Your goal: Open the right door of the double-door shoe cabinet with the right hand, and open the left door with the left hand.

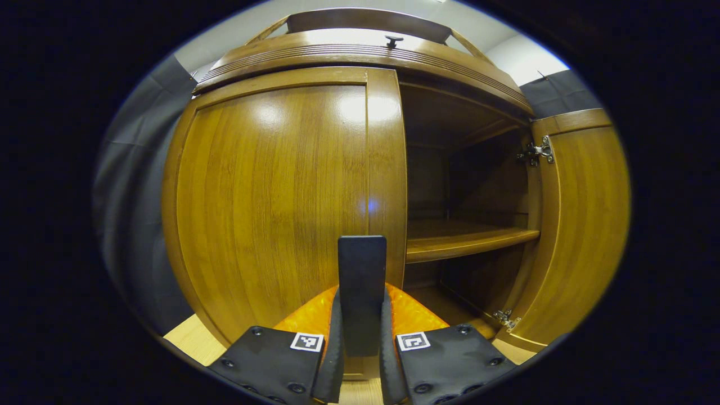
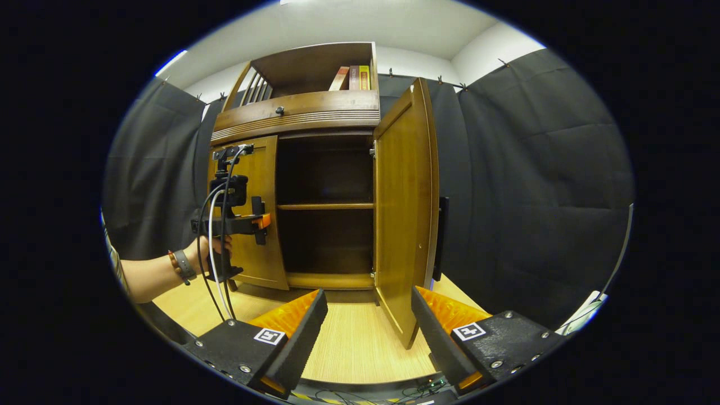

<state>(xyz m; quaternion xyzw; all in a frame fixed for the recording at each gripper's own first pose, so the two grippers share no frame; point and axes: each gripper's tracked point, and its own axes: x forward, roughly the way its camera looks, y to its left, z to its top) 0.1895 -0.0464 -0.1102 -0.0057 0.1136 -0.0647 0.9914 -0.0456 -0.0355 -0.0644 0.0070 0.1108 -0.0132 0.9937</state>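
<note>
My left gripper (image 1: 361, 337) pinches the dark upright handle (image 1: 361, 281) at the free edge of the closed left door (image 1: 270, 197); my right gripper (image 2: 368, 320) hangs spread and empty over the pale wooden floor (image 2: 360, 343), just short of the right door (image 2: 405, 225), which stands swung wide. Between the doors the shoe cabinet (image 2: 298, 115) shows a dark interior with one shelf (image 1: 467, 239). Books (image 2: 351, 77) stand in the top compartment, their spines unreadable, and black cloth (image 2: 534, 185) walls the booth.
</note>
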